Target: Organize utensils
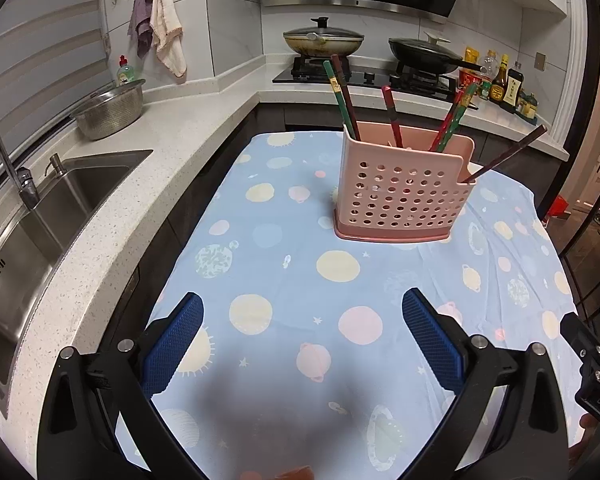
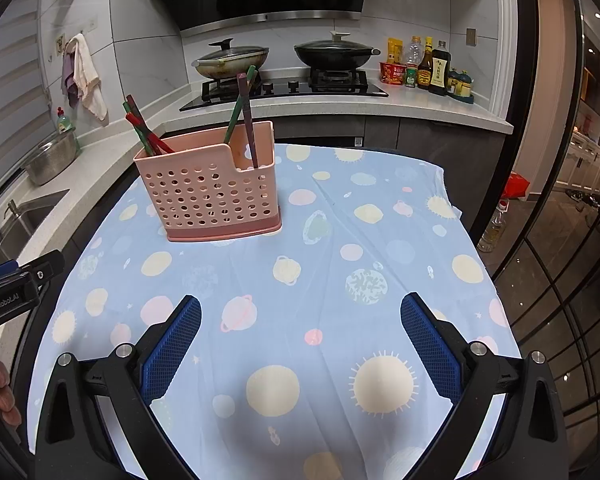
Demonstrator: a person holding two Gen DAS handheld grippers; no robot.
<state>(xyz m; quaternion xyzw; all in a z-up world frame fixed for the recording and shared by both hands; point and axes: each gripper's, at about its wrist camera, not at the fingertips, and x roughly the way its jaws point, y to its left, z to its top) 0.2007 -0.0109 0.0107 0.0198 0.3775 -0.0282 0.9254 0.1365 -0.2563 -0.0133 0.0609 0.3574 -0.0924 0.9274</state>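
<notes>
A pink perforated utensil holder [image 1: 400,196] stands on the blue planet-print tablecloth [image 1: 284,280]; it also shows in the right wrist view [image 2: 212,196]. Several red, green and dark chopsticks [image 1: 342,96] stand in it, also visible in the right wrist view [image 2: 244,116]; one dark chopstick [image 1: 508,152] leans out of its low right notch. My left gripper [image 1: 302,308] is open and empty, well short of the holder. My right gripper [image 2: 300,312] is open and empty, in front and to the right of the holder. No loose utensil lies on the cloth.
A sink [image 1: 52,208] and steel colander [image 1: 112,112] are on the counter at left. A stove with two lidded pans [image 2: 280,56] and sauce bottles [image 2: 432,68] stands behind. The table edge drops at right, by a glass door [image 2: 560,240].
</notes>
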